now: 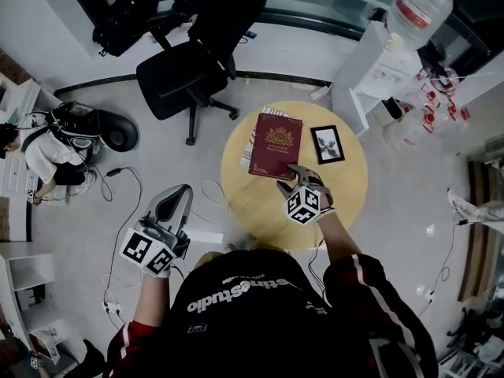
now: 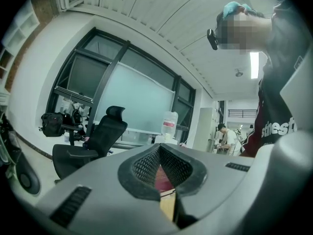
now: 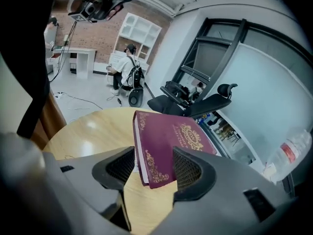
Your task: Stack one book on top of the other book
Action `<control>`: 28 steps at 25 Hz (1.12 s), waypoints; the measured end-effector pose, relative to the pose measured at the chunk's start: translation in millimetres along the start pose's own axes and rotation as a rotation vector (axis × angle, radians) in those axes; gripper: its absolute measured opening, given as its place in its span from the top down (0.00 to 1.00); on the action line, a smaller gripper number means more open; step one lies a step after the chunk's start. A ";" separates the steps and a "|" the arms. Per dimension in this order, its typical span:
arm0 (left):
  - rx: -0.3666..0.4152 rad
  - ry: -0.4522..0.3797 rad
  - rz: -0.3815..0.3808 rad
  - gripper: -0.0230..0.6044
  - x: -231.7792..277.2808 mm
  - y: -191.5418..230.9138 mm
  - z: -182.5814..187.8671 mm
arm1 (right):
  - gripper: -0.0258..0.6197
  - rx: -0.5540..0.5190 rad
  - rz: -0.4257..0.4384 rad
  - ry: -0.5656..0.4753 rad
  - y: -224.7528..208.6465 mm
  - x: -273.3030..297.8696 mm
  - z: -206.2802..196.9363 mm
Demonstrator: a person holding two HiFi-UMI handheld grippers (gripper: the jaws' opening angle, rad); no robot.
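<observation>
Right claw (image 1: 290,175), head view: at near right corner of maroon book (image 1: 274,144), over middle of round table (image 1: 260,211). Maroon book flat, toward far edge of table, atop second book (image 1: 263,115); striped cover of the latter peeking out at far left corner only. Picture frame (image 1: 327,144) just beside the stack, toward right edge. Left claw (image 1: 179,189) off the table, past its left edge, over floor

Left gripper view: left claw (image 2: 161,173) with jaws pressed together, nothing gripped; office chair (image 2: 93,141) beyond

Right gripper view: right claw (image 3: 149,168) with jaws apart, near corner of maroon book (image 3: 168,141) between them; clear gap at one pad, contact at the other not resolvable; bare round table (image 3: 93,131) beneath
</observation>
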State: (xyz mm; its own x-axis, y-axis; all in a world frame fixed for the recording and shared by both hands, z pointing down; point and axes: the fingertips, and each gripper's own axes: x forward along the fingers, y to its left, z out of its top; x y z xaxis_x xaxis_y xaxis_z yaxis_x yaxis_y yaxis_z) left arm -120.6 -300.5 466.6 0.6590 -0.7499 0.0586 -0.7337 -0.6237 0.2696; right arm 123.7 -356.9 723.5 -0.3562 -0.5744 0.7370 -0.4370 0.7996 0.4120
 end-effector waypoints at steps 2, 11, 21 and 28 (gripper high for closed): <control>-0.018 -0.009 0.006 0.94 -3.5 1.9 1.6 | 0.56 0.022 -0.004 0.000 -2.6 3.2 -0.4; -0.031 -0.009 0.043 0.94 -19.6 10.1 -0.9 | 0.61 0.258 -0.036 0.002 -6.9 14.7 -2.2; -0.024 -0.001 0.049 0.94 -18.9 12.6 -1.2 | 0.60 0.378 -0.071 0.000 -16.7 25.8 11.7; -0.034 0.005 0.057 0.94 -15.0 15.5 1.4 | 0.59 0.403 -0.065 0.005 -23.9 28.8 16.7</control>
State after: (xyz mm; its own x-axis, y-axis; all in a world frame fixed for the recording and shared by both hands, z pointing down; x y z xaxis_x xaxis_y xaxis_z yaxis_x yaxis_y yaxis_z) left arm -142.1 -299.2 468.5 0.6174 -0.7826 0.0796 -0.7639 -0.5723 0.2983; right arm 110.1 -395.4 726.0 -0.3136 -0.6199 0.7193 -0.7477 0.6281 0.2154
